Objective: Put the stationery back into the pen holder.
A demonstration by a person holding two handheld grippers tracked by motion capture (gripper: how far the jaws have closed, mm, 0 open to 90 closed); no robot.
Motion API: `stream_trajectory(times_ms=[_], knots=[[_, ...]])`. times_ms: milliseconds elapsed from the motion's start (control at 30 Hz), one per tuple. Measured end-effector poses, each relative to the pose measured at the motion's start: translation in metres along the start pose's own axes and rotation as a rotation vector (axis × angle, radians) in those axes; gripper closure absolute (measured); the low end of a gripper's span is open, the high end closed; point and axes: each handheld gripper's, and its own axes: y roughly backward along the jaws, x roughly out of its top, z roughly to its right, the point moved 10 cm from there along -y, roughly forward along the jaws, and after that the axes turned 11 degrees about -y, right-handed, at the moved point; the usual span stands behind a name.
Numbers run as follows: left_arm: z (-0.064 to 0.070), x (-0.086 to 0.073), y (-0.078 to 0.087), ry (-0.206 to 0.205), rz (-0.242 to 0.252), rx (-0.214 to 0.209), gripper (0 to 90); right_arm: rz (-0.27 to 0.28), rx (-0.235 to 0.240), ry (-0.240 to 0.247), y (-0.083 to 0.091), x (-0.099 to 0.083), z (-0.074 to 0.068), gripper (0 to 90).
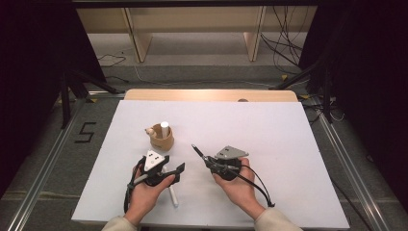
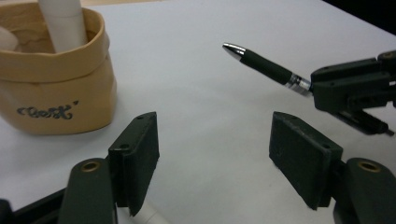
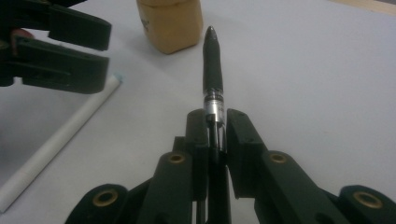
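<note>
Clamping the pen [image 3: 213,70] by its rear barrel, the right tongs [image 3: 215,122] point it toward the tan pot [image 1: 161,138]; the left tongs [image 2: 212,163] gape empty above a white stick [image 3: 60,140] on the bench [image 1: 288,139]. Light, stiff and probably slick, the pen seems best gripped mid-barrel.

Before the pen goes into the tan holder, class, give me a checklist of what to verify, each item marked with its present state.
1. Pen gripped firmly by the right gripper: ok, both fingers are closed on its barrel.
2. Pen tip aimed toward the tan holder: ok in the high view.
3. Room in the holder: cannot tell; a white tube already stands in it.
4. Left gripper free to help: ok, open with nothing between its fingers.
5. Path over the white board between pen and holder: ok, bare.
6. White stick lying under the left gripper: ok, apart from the pen.
</note>
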Motion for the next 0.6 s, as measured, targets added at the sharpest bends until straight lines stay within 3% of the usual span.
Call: stream_trajectory(times_ms=[400, 600], knots=[[0.016, 0.02, -0.02, 0.051, 0.031, -0.066, 30.9, 0.021, 0.027, 0.018, 0.008, -0.005, -0.012, 80.1], [0.024, 0.026, -0.028, 0.108, 0.038, -0.107, 31.1, 0.024, 0.03, 0.021, 0.008, -0.005, -0.012, 80.1]])
